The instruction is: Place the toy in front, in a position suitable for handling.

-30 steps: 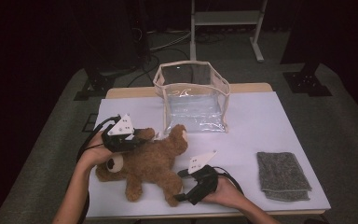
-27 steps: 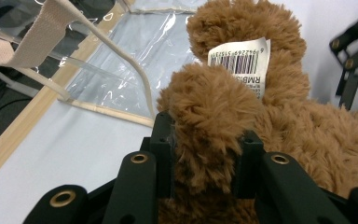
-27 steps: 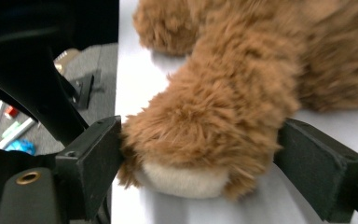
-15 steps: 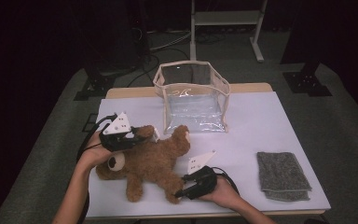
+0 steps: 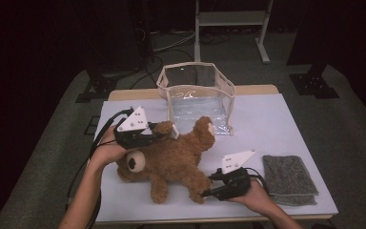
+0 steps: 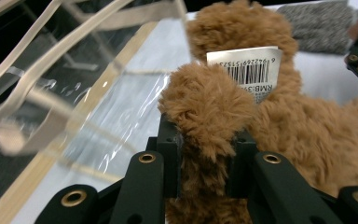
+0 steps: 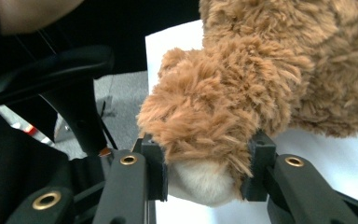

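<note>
A: Where is the bear (image 5: 171, 160) sitting now?

B: It is lying on its side on the table (image 5: 286, 124), just in front of the clear bag (image 5: 196, 98). The left gripper (image 5: 159, 135) is clamping an upper limb by the barcode tag (image 6: 244, 72), and the right gripper (image 5: 205, 193) has just been closing its jaws and is now pinching a foot at the near edge.

A: Are both grips looking safe?

B: I am doubting it. Each pair of pads (image 7: 157, 165) is squeezing mostly fluff, so the plush is likely to slide out once the bear's weight is hanging between them.

A: Anything else worrying you?

B: The bag is standing open but its walls are looking limp. A dangling leg could be catching the rim and folding it shut or pushing it away. The grey cloth (image 5: 288, 179) is lying well apart, so it is threatening nothing.
</note>
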A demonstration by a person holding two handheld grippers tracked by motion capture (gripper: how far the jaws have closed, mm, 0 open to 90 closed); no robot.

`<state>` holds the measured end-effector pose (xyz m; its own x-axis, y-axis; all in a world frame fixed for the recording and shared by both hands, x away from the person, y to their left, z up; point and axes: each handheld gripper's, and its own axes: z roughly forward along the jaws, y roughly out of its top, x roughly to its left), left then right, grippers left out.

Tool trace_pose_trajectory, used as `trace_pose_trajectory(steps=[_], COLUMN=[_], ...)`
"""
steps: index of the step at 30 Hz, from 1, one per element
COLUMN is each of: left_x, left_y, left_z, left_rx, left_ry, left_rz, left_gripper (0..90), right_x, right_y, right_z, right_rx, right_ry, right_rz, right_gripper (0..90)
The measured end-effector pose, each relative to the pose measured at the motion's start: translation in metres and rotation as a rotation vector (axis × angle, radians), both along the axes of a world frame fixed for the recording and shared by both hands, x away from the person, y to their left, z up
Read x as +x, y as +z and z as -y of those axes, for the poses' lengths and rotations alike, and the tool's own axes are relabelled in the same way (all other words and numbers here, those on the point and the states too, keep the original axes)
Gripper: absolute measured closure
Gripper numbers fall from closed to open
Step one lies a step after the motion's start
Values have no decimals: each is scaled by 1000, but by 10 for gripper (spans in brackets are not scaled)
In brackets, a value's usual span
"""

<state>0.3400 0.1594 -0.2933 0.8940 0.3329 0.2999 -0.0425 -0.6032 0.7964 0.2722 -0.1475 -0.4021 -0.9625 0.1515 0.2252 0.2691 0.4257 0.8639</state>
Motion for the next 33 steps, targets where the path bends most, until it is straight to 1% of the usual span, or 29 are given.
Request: trace_pose_trajectory(steps=[2,3,5,8,10,11,13,16,19,20,22,23,24,25,26,30,32,33], left_x=[-1,-1,0,3,5,8,11,17,22,23,24,24,25,25,25,24,23,22], left_y=[2,3,3,-1,-5,-9,-14,-29,-41,-43,-46,-47,-46,-46,-45,-40,-38,-35], left_z=[14,20,35,59,74,85,100,125,142,145,149,149,148,147,146,138,132,127], left_rx=[3,12,17,25,28,35,39,68,94,103,95,93,96,98,105,117,112,96], left_ry=[-28,-45,-72,-113,-137,-151,-169,-199,-215,-224,-230,-234,-233,-236,-241,-238,-240,-242], left_rz=[2,5,0,-5,-12,-18,-30,-50,-68,-71,-80,-82,-81,-85,-83,-72,-68,-68], left_gripper=[725,725,724,724,723,723,722,720,713,708,689,682,673,659,648,589,566,551], right_x=[-3,-5,-9,-14,-18,-20,-24,-26,-27,-27,-28,-28,-27,-26,-25,-23,-20,-19], right_y=[3,5,10,15,15,14,10,-2,-17,-24,-31,-34,-35,-34,-33,-17,-12,-11], right_z=[17,26,44,69,84,89,104,121,129,129,128,129,130,130,131,129,123,120], right_rx=[5,5,-13,-41,-59,-65,-90,-111,-132,-148,-169,-170,-163,-174,-188,-180,-187,-197], right_ry=[-21,-33,-53,-81,-102,-107,-136,-174,-196,-193,-198,-199,-200,-195,-195,-204,-197,-195], right_rz=[3,4,12,19,21,20,14,-9,-37,-46,-44,-49,-59,-68,-76,-41,-30,-23], right_gripper=[604,603,602,601,601,601,599,593,582,575,545,527,488,425,385,306,281,273])
